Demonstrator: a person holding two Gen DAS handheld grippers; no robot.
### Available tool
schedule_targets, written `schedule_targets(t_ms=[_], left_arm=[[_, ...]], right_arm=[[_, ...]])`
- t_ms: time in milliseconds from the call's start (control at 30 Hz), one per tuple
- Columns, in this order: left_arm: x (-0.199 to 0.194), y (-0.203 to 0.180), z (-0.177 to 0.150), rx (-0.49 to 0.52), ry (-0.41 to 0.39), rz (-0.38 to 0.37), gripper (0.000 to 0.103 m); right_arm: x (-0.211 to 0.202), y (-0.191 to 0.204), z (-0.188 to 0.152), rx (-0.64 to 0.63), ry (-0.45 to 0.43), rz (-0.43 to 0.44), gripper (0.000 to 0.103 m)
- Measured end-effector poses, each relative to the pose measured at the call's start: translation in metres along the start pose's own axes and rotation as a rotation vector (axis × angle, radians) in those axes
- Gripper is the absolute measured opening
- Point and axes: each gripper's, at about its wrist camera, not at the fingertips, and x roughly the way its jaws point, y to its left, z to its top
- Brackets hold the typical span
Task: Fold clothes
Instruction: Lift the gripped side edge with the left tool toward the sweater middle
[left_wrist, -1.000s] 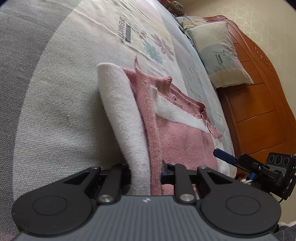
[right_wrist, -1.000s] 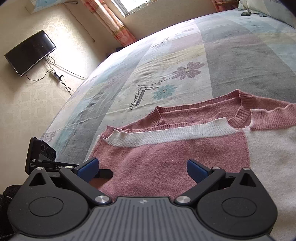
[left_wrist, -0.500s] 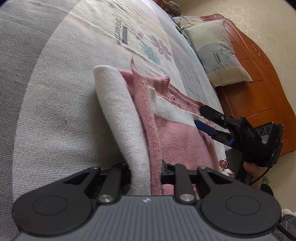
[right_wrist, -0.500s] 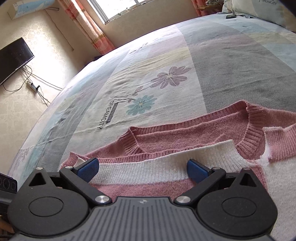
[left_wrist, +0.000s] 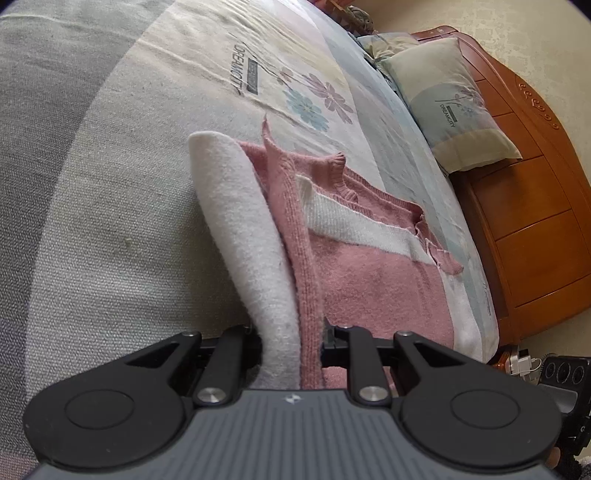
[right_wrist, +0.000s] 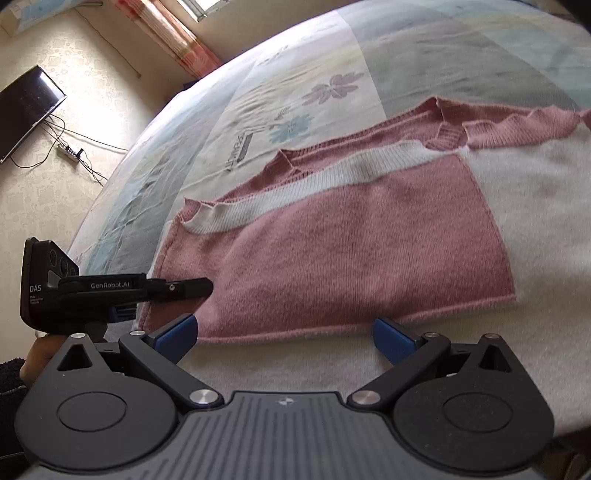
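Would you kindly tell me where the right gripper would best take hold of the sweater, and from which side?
Take the sweater by its near pink hem, coming low from the near side: that hem lies flat and straight across the open right gripper, and the left gripper pinches the left side.

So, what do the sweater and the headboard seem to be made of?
The sweater looks like a soft knit, perhaps wool or acrylic: ribbed pink edges, a fuzzy matte surface, and it drapes limply where the left gripper pinches it. The headboard appears to be varnished wood: reddish-brown, glossy, with panel grooves and carved scrolls.
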Motion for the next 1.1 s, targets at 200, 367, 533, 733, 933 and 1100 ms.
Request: schedule_targets(t_ms=[200, 367, 533, 733, 933, 1100], left_arm=[[-0.002, -0.007, 0.0, -0.02, -0.002, 0.03, 0.016], [-0.01, -0.02, 0.002, -0.004, -0.006, 0.032, 0.015], [-0.025, -0.049, 0.006, 0.048, -0.023, 0.029, 0.015], [-0.035, -0.087, 0.011, 0.103, -0.025, -0.009, 0.016], [-0.035, -0.125, 0.015, 0.126, -0.022, -0.05, 0.017], [-0.027, -0.161, 0.015, 0.145, -0.007, -0.084, 0.017]], right_arm=[[-0.018, -0.011, -0.018, 0.047, -0.007, 0.01, 0.103], [-0.036, -0.015, -0.017, 0.043, -0.044, 0.006, 0.103], [-0.053, -0.026, -0.013, 0.032, -0.077, 0.013, 0.103], [-0.072, -0.044, -0.009, 0.043, -0.106, 0.01, 0.103], [-0.096, -0.063, -0.007, 0.061, -0.167, 0.014, 0.103], [-0.106, -0.079, -0.009, 0.086, -0.183, 0.025, 0.103]])
